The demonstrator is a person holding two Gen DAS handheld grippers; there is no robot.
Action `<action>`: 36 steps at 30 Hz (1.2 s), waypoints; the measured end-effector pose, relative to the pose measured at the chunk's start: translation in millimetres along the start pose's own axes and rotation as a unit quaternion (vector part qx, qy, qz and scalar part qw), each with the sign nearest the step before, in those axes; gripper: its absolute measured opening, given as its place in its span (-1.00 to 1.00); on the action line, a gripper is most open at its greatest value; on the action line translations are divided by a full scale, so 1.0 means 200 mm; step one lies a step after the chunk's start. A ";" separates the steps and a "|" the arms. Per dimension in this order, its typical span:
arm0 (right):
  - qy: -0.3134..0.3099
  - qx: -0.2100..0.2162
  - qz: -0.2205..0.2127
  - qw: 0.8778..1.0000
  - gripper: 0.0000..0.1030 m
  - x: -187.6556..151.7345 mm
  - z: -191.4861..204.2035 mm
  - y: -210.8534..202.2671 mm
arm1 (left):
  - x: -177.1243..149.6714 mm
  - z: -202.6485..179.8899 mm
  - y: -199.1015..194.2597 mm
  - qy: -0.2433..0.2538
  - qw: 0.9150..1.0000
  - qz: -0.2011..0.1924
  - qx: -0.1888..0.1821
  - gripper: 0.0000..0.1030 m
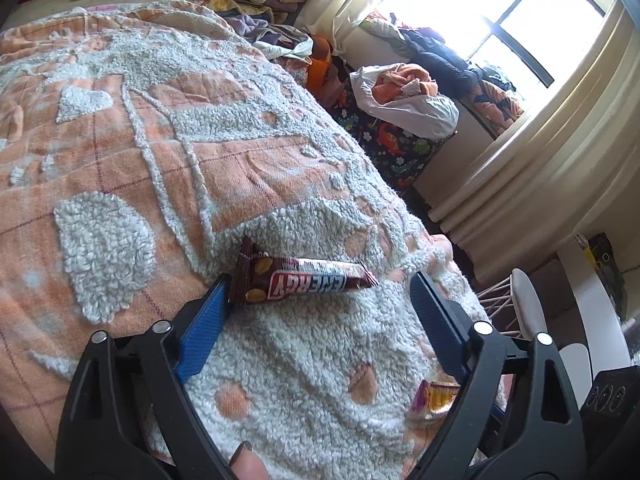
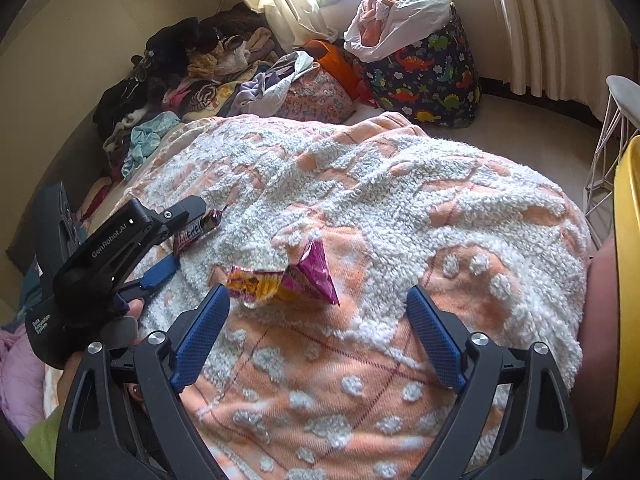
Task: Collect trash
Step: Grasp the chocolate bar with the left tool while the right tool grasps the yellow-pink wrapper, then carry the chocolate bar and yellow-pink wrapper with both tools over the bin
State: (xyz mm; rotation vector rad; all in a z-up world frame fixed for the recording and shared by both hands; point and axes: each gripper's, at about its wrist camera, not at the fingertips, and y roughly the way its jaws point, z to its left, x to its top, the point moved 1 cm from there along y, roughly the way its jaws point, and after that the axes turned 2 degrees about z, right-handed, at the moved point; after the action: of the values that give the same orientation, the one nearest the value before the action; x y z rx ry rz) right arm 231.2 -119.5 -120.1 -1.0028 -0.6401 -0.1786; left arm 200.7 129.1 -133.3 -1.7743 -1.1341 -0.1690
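Note:
A brown "ENERGY" bar wrapper point(image 1: 300, 280) lies on the orange and white fleece blanket point(image 1: 160, 160), between the tips of my open left gripper point(image 1: 320, 284). Its left end touches the left blue finger point(image 1: 204, 332). The wrapper also shows in the right wrist view point(image 2: 198, 230), beside the left gripper point(image 2: 176, 248). A crumpled pink and yellow snack wrapper point(image 2: 288, 280) lies on the blanket point(image 2: 400, 208) between the tips of my open right gripper point(image 2: 318, 294). The same snack wrapper shows partly behind the left gripper's right finger point(image 1: 434, 398).
A dinosaur-print bag point(image 2: 432, 80) stuffed with laundry stands by the window curtains point(image 2: 540, 20). Piles of clothes point(image 2: 192, 76) lie along the wall past the bed. A white wire-leg stool point(image 2: 612, 128) and a yellow object point(image 2: 628, 280) are at the right.

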 end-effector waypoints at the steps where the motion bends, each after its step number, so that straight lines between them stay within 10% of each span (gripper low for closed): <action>1: 0.002 0.002 0.000 1.000 0.59 0.01 0.00 0.01 | 0.01 0.00 0.01 -0.002 1.000 -0.001 0.000 0.42; 9: 0.006 0.035 0.012 0.999 -0.28 0.03 0.01 0.04 | 0.02 0.04 0.00 -0.023 0.999 -0.015 0.020 -0.18; 17: -0.008 0.043 0.008 0.999 -0.42 0.01 0.06 0.01 | 0.00 0.03 -0.05 -0.024 0.999 -0.021 0.004 -0.70; 36: -0.026 0.040 -0.017 0.999 -0.46 -0.04 0.06 -0.17 | -0.08 -0.19 -0.15 0.035 0.998 -0.007 -0.055 -0.94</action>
State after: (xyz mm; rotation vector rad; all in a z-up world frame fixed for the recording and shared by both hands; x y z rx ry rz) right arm 205.5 -129.3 -96.4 -0.9221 -0.7062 -0.1557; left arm 182.2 92.3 -103.8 -1.8433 -1.1051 -0.3040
